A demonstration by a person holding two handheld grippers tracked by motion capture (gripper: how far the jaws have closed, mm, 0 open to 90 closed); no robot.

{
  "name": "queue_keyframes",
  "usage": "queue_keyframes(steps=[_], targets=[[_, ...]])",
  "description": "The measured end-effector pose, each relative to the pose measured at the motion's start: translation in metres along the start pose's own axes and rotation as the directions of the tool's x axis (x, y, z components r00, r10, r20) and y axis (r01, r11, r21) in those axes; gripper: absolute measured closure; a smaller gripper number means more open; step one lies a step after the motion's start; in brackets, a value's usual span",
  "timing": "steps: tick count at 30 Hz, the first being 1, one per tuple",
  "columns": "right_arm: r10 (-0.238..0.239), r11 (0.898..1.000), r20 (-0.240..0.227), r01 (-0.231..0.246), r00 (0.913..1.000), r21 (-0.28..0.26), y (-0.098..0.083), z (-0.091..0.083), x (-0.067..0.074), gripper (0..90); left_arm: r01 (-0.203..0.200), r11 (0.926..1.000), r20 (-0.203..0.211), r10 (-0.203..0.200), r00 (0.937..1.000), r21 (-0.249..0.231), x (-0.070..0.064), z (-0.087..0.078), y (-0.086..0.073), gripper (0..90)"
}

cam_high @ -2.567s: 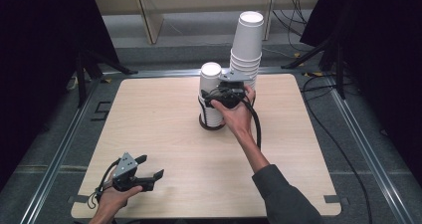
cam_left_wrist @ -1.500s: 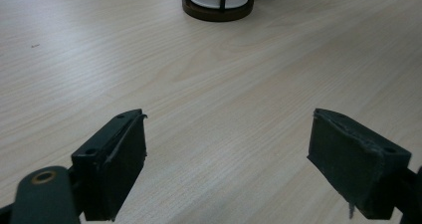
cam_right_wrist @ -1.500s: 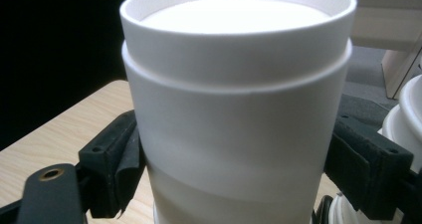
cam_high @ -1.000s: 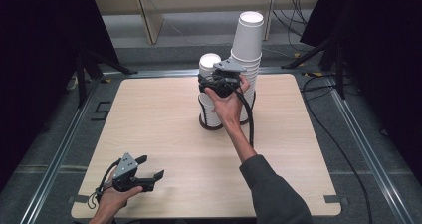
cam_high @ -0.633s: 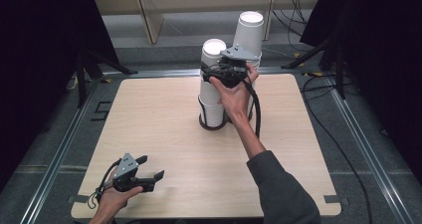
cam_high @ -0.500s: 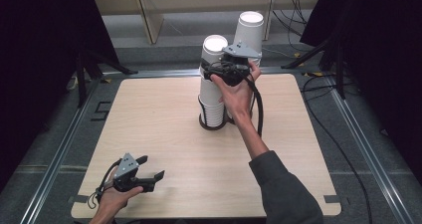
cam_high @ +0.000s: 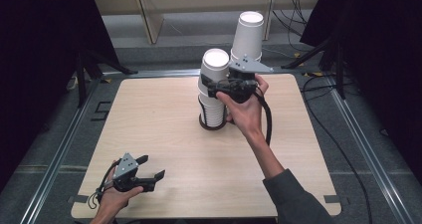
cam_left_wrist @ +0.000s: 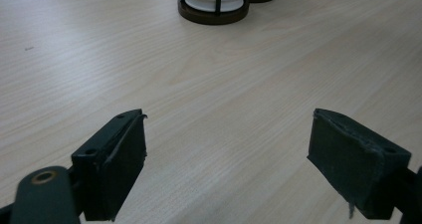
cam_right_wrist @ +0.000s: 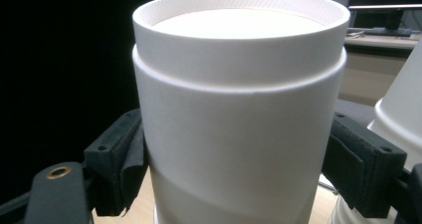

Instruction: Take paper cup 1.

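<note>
High view: right tongs (cam_high: 215, 88) clamp the top cup (cam_high: 215, 67) of the near stack (cam_high: 214, 109), apparently partly lifted clear; freeing it and setting it down remain. Left tongs (cam_high: 152, 168) rest open and empty on the tabletop (cam_high: 164, 119).

1. the desk (cam_high: 164, 114) lies bare between the left tool (cam_high: 144, 171) at its near left corner and the cup stacks: open passage.
2. two stacks of white paper cups (cam_high: 214, 92) stand touching at the far middle, each in a dark ringed holder (cam_left_wrist: 214, 12).
3. the right tool (cam_high: 219, 87), its forearm and cable block the right side of the shorter stack.
4. the taller stack (cam_high: 248, 32) rises just behind that tool.
</note>
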State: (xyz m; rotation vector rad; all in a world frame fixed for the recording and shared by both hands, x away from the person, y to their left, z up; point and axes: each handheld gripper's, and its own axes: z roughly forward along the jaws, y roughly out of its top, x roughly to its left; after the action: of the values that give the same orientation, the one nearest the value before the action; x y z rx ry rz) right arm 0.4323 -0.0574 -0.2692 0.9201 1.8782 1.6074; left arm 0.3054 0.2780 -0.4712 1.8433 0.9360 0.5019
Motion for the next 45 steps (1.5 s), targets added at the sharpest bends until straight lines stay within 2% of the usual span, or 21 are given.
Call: queue_keyframes(steps=[1,3,8,9,12,15,16,19,24,25,28,29,30,32,33,36,37,42,43,44,45], targets=[[-0.028,1.0,-0.004,0.028,0.9996,-0.011,-0.004,-0.002,-0.001,19.0,0.0,1.0,-0.002,0.0,1.0,0.0,0.0,0.0,0.001,14.8],[-0.012,1.0,-0.029,0.012,0.9995,0.004,-0.014,-0.006,0.002,19.0,0.006,0.9999,-0.002,-0.006,1.0,-0.014,-0.001,0.0,0.002,14.8],[-0.016,0.999,-0.068,0.019,0.9975,0.041,-0.046,-0.015,0.005,18.9,0.009,0.9983,0.008,-0.008,0.9999,-0.058,-0.003,0.001,0.007,14.7],[-0.016,0.999,-0.068,0.019,0.9975,0.041,-0.046,-0.015,0.005,18.9,-0.002,0.9981,0.012,0.003,0.9999,-0.062,-0.003,0.001,0.007,14.7],[0.015,0.998,-0.089,-0.008,0.9959,0.068,-0.065,-0.017,0.006,19.0,0.0,0.9973,0.017,0.001,0.9999,-0.073,-0.005,0.006,0.01,14.8],[0.017,0.998,-0.093,-0.011,0.9956,0.062,-0.073,-0.018,0.005,18.9,-0.012,0.9966,0.024,0.014,0.9996,-0.082,-0.008,0.013,0.013,14.7],[0.015,0.997,-0.098,-0.008,0.9951,0.08,-0.075,-0.017,0.004,18.9,-0.017,0.9962,0.023,0.019,0.9996,-0.085,-0.01,0.015,0.015,14.7],[0.003,0.997,-0.091,0.005,0.9958,0.079,-0.082,-0.017,0.002,18.9,-0.053,0.9946,0.023,0.055,0.9982,-0.089,-0.015,0.021,0.018,14.7],[0.016,0.994,-0.117,-0.004,0.993,0.106,-0.097,-0.017,0.004,18.9,-0.074,0.9923,0.061,0.08,0.9949,-0.099,-0.024,0.033,0.022,14.7],[0.03,0.995,-0.129,-0.017,0.9911,0.103,-0.099,-0.017,0.005,18.9,-0.086,0.9926,0.064,0.092,0.9937,-0.086,-0.025,0.034,0.023,14.7],[0.038,0.993,-0.13,-0.022,0.9908,0.119,-0.105,-0.018,0.007,18.9,-0.092,0.9916,0.074,0.099,0.9923,-0.091,-0.028,0.038,0.025,14.7],[0.014,0.994,-0.133,0.002,0.991,0.114,-0.107,-0.017,0.007,18.9,-0.098,0.9903,0.084,0.106,0.9908,-0.099,-0.028,0.038,0.025,14.7],[0.031,0.991,-0.143,-0.012,0.9892,0.13,-0.109,-0.018,0.009,18.9,-0.093,0.9903,0.083,0.102,0.9913,-0.103,-0.029,0.038,0.025,14.7],[0.033,0.992,-0.162,-0.012,0.9863,0.129,-0.114,-0.016,0.012,18.9,-0.099,0.9899,0.082,0.107,0.9909,-0.102,-0.029,0.037,0.024,14.7],[0.015,0.991,-0.158,0.007,0.9873,0.136,-0.116,-0.016,0.013,18.9,-0.099,0.9901,0.081,0.108,0.9909,-0.099,-0.029,0.037,0.024,14.7],[0.029,0.989,-0.185,-0.001,0.9824,0.148,-0.122,-0.015,0.017,18.9,-0.095,0.99,0.086,0.104,0.9908,-0.104,-0.028,0.036,0.024,14.7],[0.023,0.989,-0.17,0.003,0.9852,0.148,-0.123,-0.015,0.018,18.9,-0.091,0.9911,0.08,0.099,0.9919,-0.097,-0.028,0.035,0.024,14.7],[0.039,0.987,-0.208,-0.006,0.9774,0.158,-0.128,-0.013,0.022,18.9,-0.095,0.9908,0.086,0.104,0.9909,-0.096,-0.029,0.035,0.023,14.7],[0.023,0.988,-0.197,0.009,0.9802,0.157,-0.129,-0.013,0.022,18.9,-0.1,0.9905,0.087,0.108,0.9903,-0.095,-0.029,0.035,0.023,14.7],[0.017,0.987,-0.207,0.017,0.9783,0.161,-0.13,-0.013,0.022,18.9,-0.099,0.9903,0.084,0.107,0.9906,-0.098,-0.029,0.034,0.023,14.7],[0.028,0.986,-0.204,0.006,0.9786,0.168,-0.132,-0.013,0.024,18.9,-0.098,0.9902,0.084,0.107,0.9908,-0.099,-0.029,0.034,0.023,14.7]])
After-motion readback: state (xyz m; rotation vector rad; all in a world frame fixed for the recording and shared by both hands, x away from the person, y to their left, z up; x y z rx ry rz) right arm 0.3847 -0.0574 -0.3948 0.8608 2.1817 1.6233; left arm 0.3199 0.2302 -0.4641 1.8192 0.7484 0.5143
